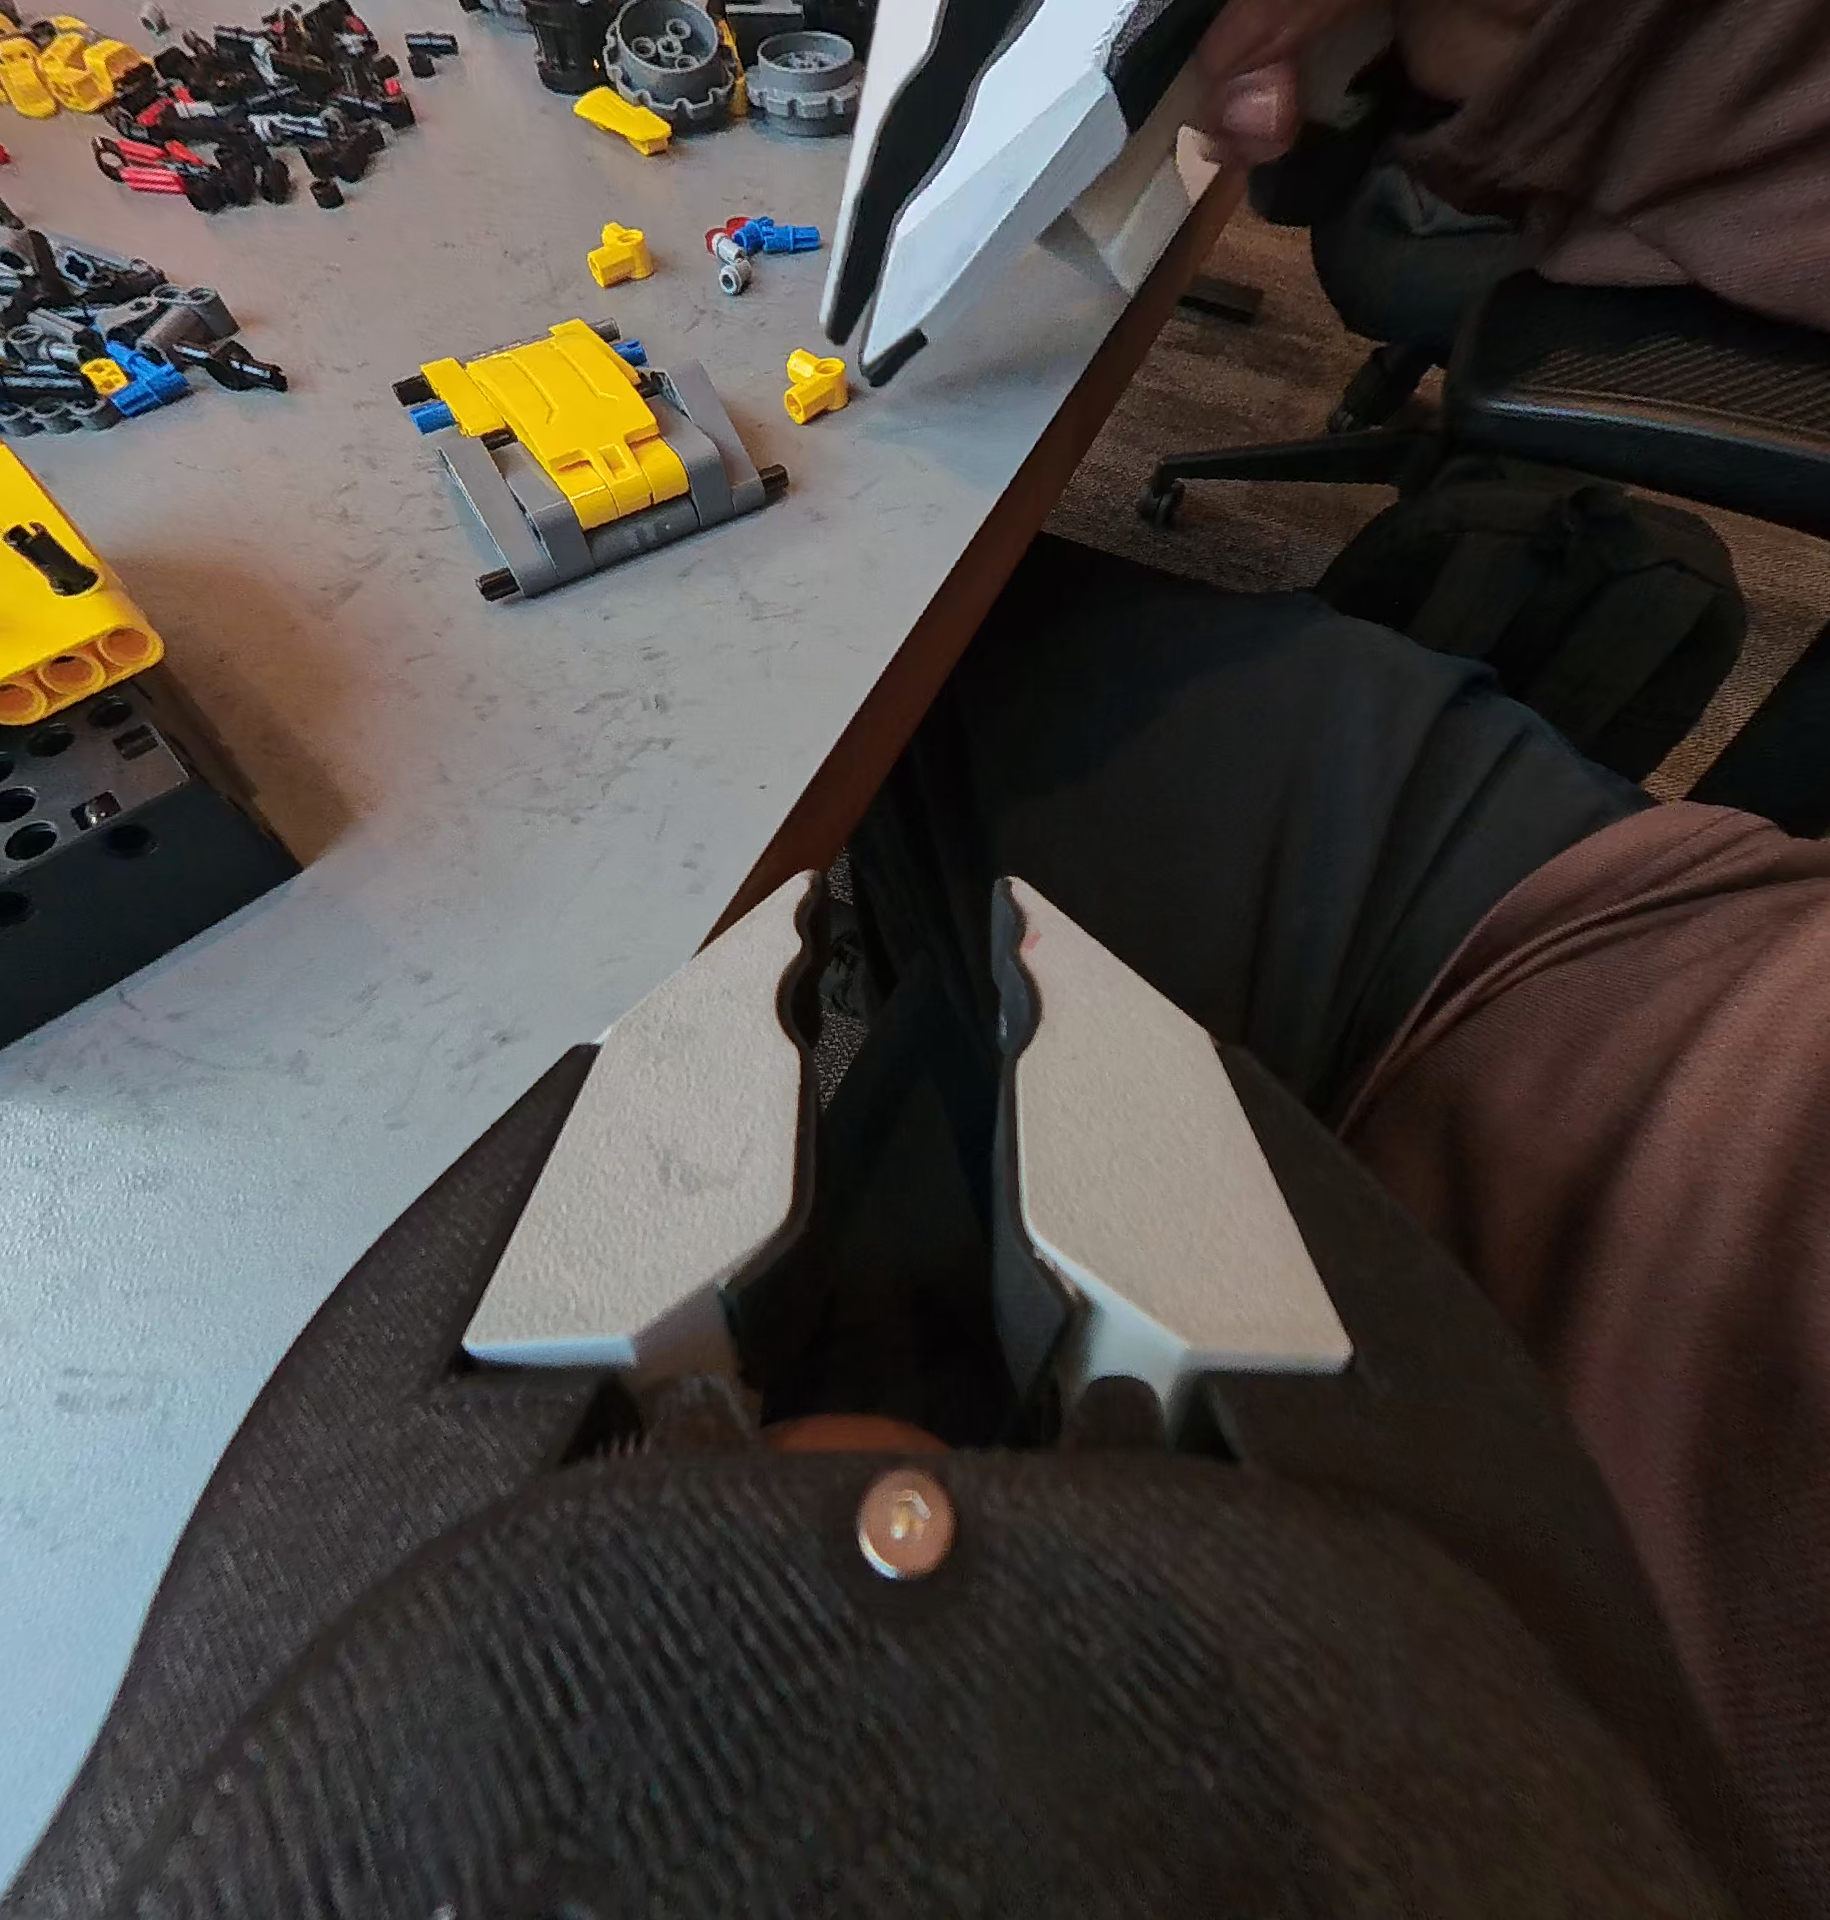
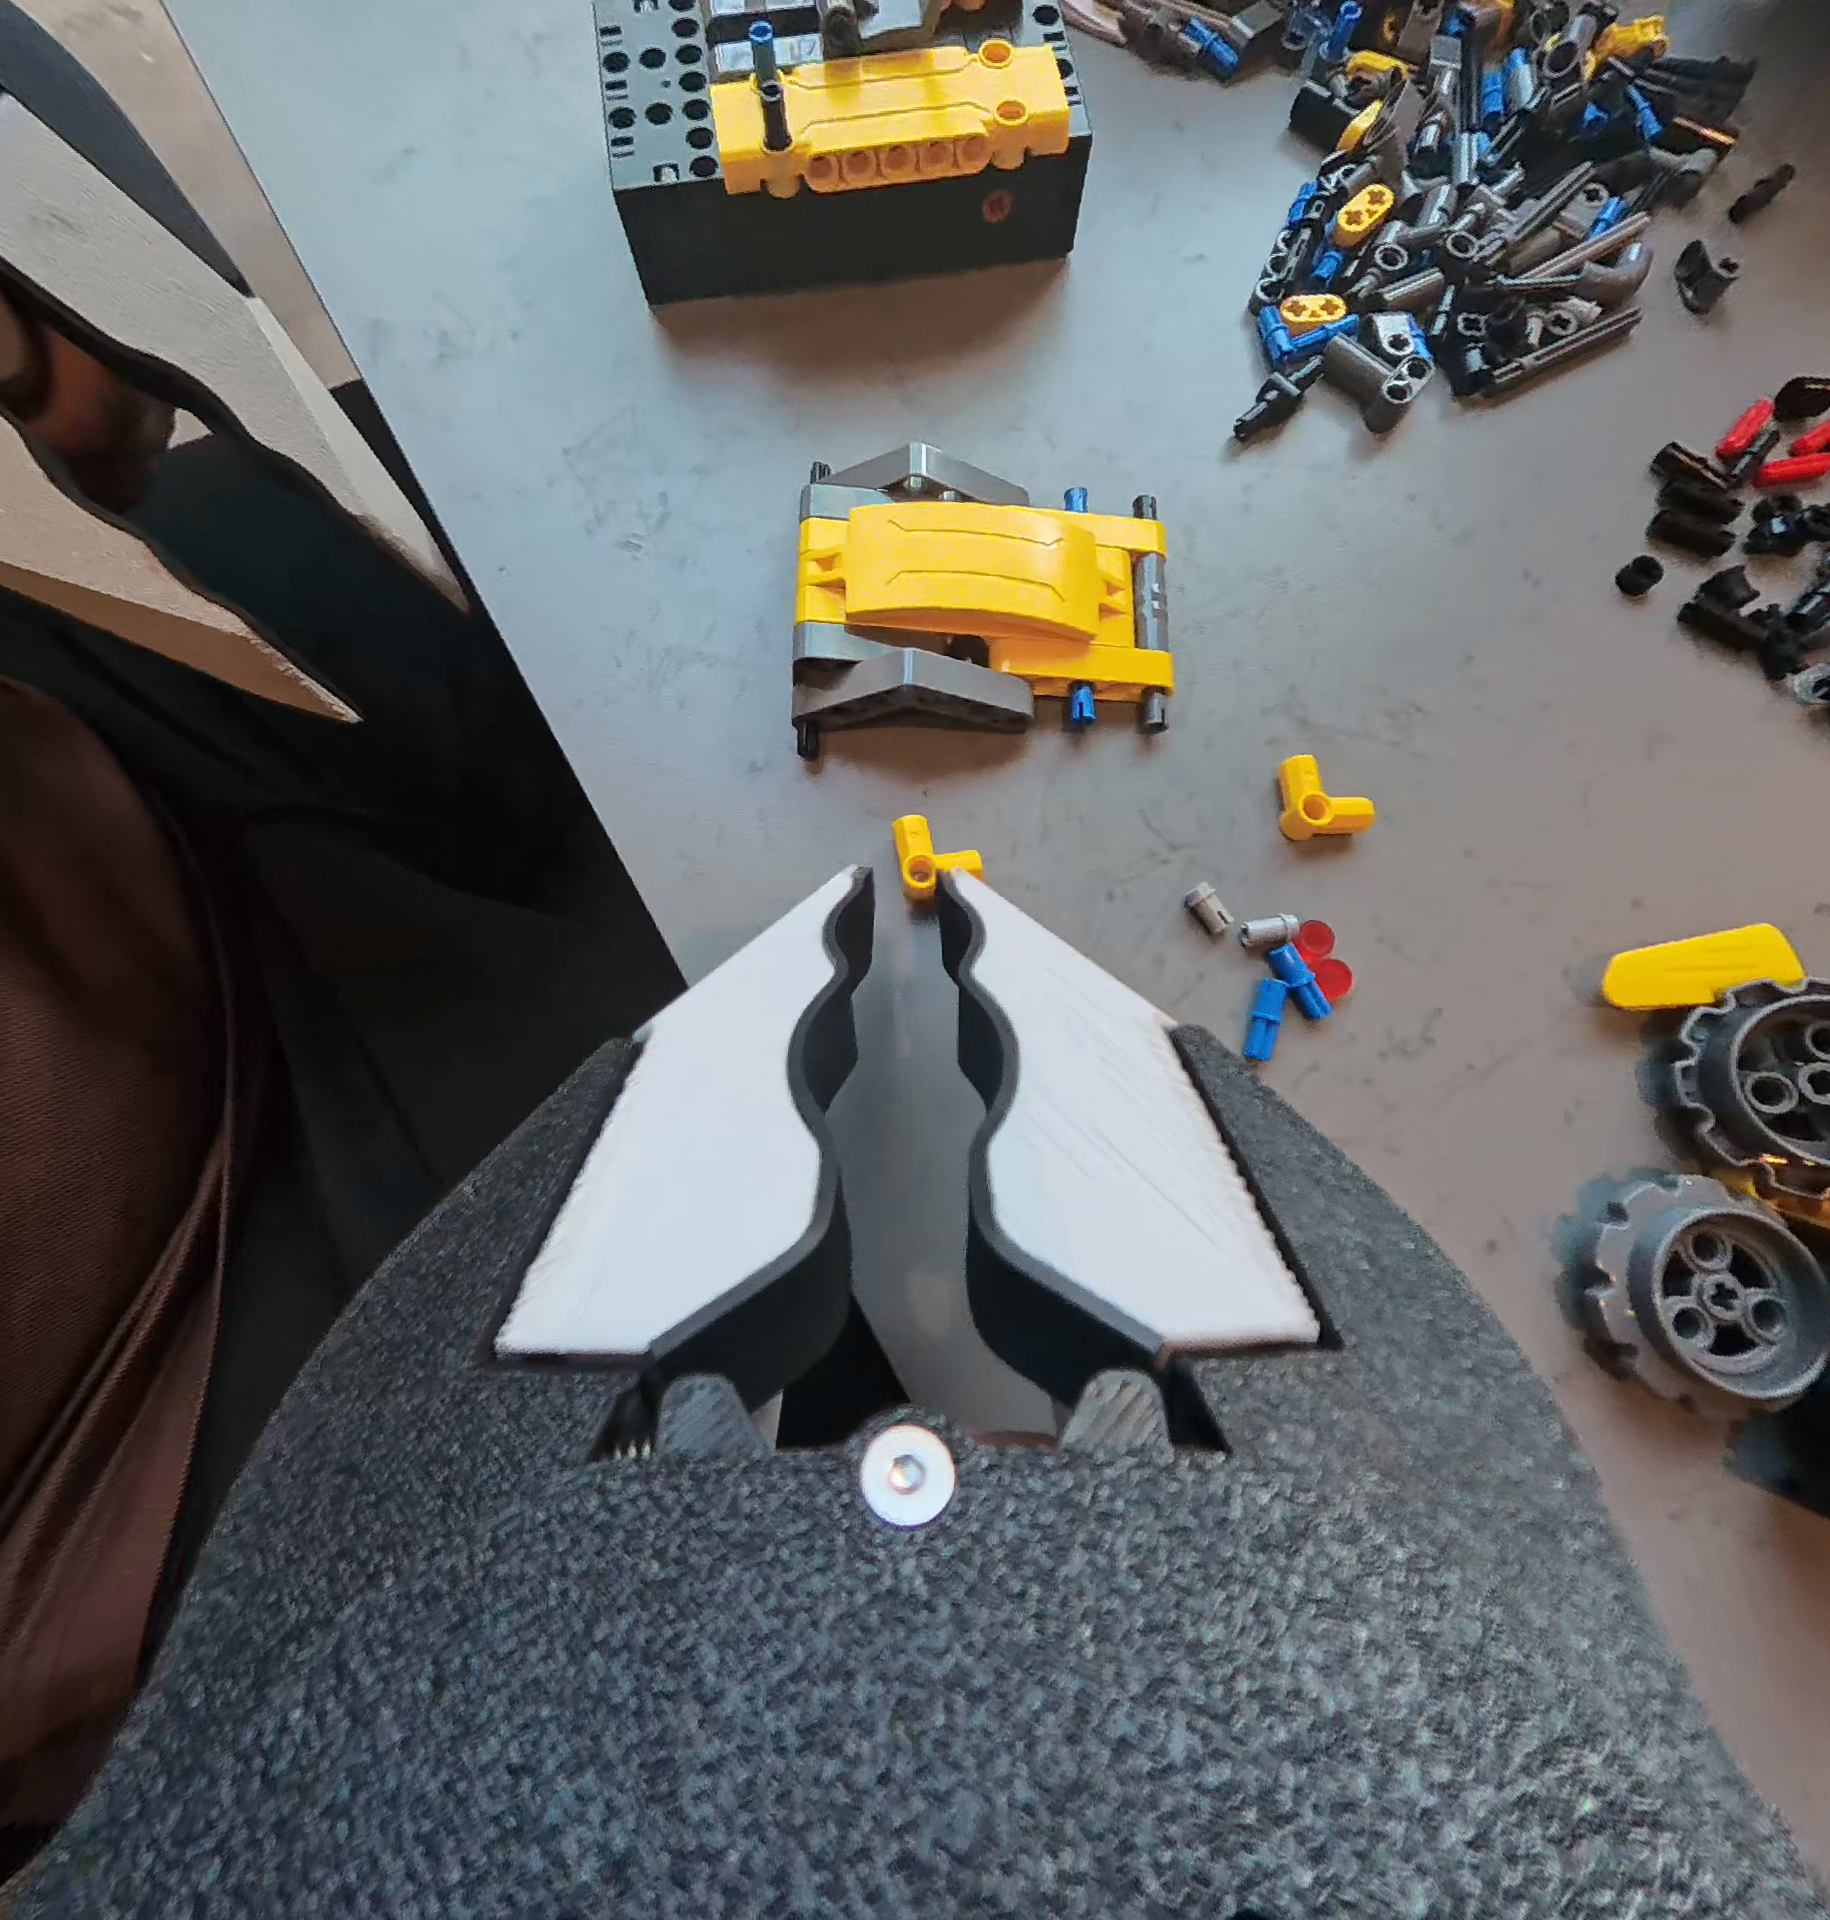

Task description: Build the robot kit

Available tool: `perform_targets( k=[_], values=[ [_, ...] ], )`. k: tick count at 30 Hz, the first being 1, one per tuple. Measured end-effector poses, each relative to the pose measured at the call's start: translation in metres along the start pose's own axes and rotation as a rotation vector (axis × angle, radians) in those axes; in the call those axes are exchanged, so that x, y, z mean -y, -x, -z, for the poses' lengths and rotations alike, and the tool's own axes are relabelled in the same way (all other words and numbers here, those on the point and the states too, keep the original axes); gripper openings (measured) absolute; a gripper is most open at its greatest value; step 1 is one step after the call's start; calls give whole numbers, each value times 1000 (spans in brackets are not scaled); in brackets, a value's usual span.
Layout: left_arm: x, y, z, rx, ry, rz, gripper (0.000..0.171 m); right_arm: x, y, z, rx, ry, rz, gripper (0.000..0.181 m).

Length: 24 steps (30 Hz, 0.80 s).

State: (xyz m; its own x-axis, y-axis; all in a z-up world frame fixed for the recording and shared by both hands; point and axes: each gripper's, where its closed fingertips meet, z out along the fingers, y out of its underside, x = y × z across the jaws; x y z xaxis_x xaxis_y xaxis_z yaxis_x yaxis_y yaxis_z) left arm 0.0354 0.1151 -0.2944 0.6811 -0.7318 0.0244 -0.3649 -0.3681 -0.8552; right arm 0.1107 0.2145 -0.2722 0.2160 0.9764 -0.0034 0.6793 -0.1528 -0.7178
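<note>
My right gripper (image 2: 906,883) is just above the grey table (image 2: 475,436). Its jaws stand a narrow gap apart, and its tips are at a small yellow angle connector (image 2: 923,854) lying on the table. In the left wrist view the right gripper (image 1: 864,353) comes down from the top, with its tips just right of that connector (image 1: 815,384). My left gripper (image 1: 911,904) is open and empty. It hangs over the table's near edge (image 1: 994,582), above a person's dark-trousered lap (image 1: 1254,748).
A yellow and grey brick assembly (image 2: 978,597) lies just beyond the connector. A black block with a yellow panel (image 2: 859,156) stands farther off. A second yellow connector (image 2: 1316,800), blue pins (image 2: 1280,992), grey wheels (image 2: 1804,1081) and a pile of parts (image 2: 1462,239) lie to the right. Some 12 cm of space lies between my two pairs of fingers.
</note>
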Motion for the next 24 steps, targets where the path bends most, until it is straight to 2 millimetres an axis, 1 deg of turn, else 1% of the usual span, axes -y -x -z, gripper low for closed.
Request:
perform_targets(
  k=[2,6,8,14,17,24],
  values=[
    [0,0,0,1,-1,1,28,0,-8,5,-29,-6,-5,11],
    [0,1,0,-3,-1,7,28,-2,-37,19,-122,-54,-97,6],
    [0,0,-1,-5,0,8,28,-4,-49,24,-163,-80,-126,3],
    [2,-5,1,-15,-6,8,30,-3,-76,33,-320,-133,-111,3],
    [3,-6,4,-22,-14,15,30,2,-80,32,-346,-162,-99,3],
    [8,-6,11,-47,-42,48,31,12,-87,29,-331,-233,-107,3]
  ],
)
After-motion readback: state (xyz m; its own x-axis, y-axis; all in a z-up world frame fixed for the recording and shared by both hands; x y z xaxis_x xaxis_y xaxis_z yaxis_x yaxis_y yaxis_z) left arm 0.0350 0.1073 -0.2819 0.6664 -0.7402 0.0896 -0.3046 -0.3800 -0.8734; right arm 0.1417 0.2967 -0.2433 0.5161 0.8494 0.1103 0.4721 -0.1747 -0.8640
